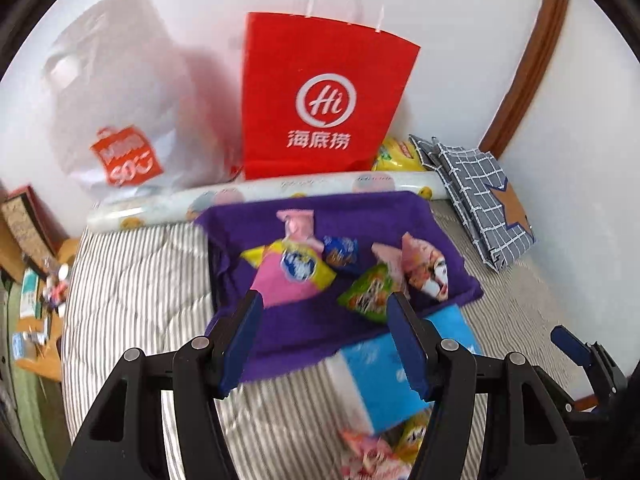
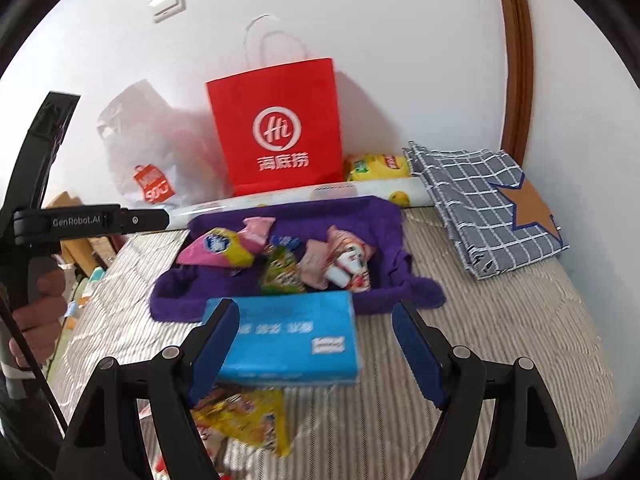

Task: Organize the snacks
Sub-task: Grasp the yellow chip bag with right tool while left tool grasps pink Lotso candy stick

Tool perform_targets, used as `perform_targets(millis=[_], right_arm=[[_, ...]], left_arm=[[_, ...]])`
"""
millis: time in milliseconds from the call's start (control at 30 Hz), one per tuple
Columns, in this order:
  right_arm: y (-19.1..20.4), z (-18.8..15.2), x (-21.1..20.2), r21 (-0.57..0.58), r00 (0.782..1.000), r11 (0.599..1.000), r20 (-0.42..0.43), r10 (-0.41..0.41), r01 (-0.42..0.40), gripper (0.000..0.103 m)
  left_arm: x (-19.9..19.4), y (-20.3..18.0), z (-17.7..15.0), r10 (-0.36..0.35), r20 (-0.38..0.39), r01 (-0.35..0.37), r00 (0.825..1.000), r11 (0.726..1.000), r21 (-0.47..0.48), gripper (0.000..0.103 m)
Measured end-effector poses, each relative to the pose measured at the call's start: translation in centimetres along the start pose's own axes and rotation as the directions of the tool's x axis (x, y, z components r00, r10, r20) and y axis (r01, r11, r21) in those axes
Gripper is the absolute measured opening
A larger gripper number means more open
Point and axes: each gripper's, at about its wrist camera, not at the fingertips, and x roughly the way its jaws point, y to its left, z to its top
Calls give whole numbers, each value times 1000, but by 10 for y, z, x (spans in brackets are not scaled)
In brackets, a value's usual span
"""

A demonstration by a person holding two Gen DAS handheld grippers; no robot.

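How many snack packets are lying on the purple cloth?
5: pink-and-yellow packet at left, pink packet behind it, small blue packet in the middle, green packet in front, pink cartoon packet at right. More may be hidden.

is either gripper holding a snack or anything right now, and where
Nothing is held. The left gripper and the right gripper both hang with jaws open and empty above the bed.

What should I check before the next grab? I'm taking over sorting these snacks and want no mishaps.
1. Left gripper empty, jaws apart: ok.
2. Right gripper empty, jaws apart: ok.
3. Snack packets, such as the green packet, exposed on the purple cloth: ok.
4. Blue tissue pack clear of the cloth: not ok, it overlaps the near edge.
5. Red paper bag upright: ok.
6. Bag mouth open: cannot tell.
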Motion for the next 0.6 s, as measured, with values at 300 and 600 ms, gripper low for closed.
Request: perform_targets(millis=[300,600], right_arm=[[19,-20,-8,-5,998,999,-44,37,-38,78],[36,-43,3,-11,990,994,-87,109,-110,78]], left_arm=[[-12,28,-47,6,-44,-9,999,998,-62,64],[-18,48,-79,5,-68,-12,998,994,-113,64]])
